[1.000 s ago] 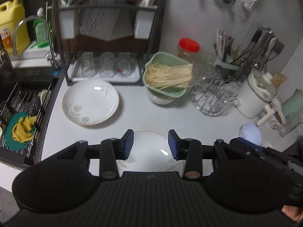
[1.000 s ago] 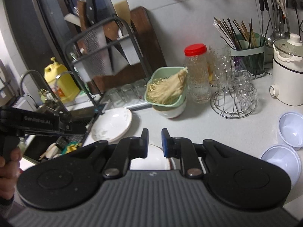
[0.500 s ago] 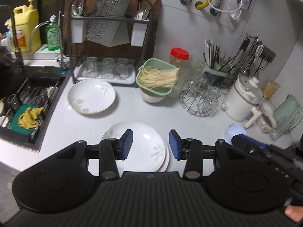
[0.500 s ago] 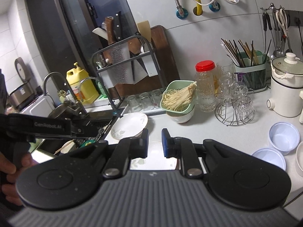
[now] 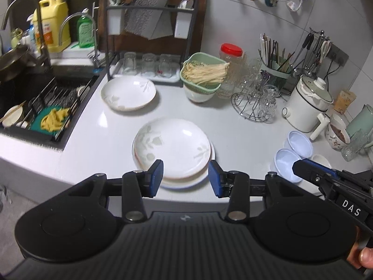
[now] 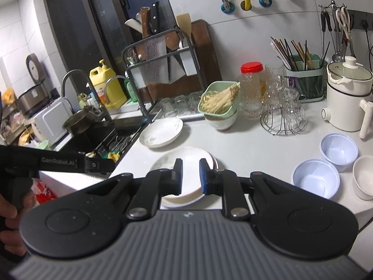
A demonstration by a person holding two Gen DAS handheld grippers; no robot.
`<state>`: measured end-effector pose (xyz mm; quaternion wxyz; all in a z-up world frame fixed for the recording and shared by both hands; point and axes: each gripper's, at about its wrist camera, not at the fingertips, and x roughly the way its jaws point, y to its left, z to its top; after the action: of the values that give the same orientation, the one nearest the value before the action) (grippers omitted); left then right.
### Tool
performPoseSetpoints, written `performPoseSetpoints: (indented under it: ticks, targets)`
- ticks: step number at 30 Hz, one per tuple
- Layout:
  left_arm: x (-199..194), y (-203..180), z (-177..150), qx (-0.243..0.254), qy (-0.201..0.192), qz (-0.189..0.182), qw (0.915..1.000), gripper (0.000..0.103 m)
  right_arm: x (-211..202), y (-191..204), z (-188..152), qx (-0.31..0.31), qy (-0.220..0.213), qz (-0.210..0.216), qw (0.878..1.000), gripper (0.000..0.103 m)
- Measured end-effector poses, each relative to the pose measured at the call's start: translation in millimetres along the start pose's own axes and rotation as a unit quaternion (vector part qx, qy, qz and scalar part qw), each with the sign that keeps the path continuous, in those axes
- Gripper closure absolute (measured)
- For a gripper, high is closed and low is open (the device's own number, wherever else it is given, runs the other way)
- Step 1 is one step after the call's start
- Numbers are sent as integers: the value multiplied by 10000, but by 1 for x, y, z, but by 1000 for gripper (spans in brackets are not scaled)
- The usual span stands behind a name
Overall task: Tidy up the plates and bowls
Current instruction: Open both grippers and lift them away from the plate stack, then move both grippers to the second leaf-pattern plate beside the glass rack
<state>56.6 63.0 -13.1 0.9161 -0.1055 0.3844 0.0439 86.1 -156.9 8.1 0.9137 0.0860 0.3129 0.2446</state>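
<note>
The left gripper (image 5: 185,175) was held with its jaws parted to a moderate gap, nothing caught between the blue pads and nothing touched; the stacked plates (image 5: 173,150) were seen through that gap, resting on the countertop (image 5: 233,140) below. The right gripper (image 6: 190,175) was held with its jaws drawn close, only a narrow slit left between the blue pads, and nothing was pinched there; the same stack (image 6: 186,189) was framed behind it, untouched. The top plate of the stack was seen as round, shallow, glossy white ceramic with a faint grey-green leaf print, laid slightly off-centre on the plate beneath, so that a crescent of lower rim was left showing. A single plate (image 5: 128,92) of the same pattern was seen apart from the stack, farther back near the sink (image 5: 44,98), just in front of the black wire rack (image 5: 149,32). Two pale lilac bowls (image 6: 326,165), smooth and deep-walled, were set side by side to the right of the stack, with a small white bowl (image 6: 363,177) just beside them. A green basket of pale noodles (image 5: 202,74) was seated in a white bowl behind, next to a ribbed glass jar with a red lid (image 5: 230,53). A wire stand of clear glasses (image 5: 256,102) and a white lidded pot (image 5: 307,102) were ranged along the right.
</note>
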Motion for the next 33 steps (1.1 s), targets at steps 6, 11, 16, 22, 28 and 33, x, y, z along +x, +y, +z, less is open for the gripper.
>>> performPoseSetpoints:
  ticks: [6,11,16,22,28,33]
  targets:
    - [-10,3,-16,-118,100,144,9998,54,-9,3,-14,-5,111,121,9999,85]
    - [-5,11,-16,-107,256,147,9995,52,-6,8,-20,69,247,153,9996,85]
    - [6,29,-4,-147,225,96,9996,32,5,15,-21,-1,313,93,9995,84]
    - [21,53,18,-106,141,242,9995,16,29,26,-17,-60,291,-40,9996,25]
    - [41,85,44,-202,124,318,9992,15,64,30,-4,168,387,-7,9991,24]
    - [70,111,69,-253,174,299,9991,15,98,37,10,213,450,-48,9987,24]
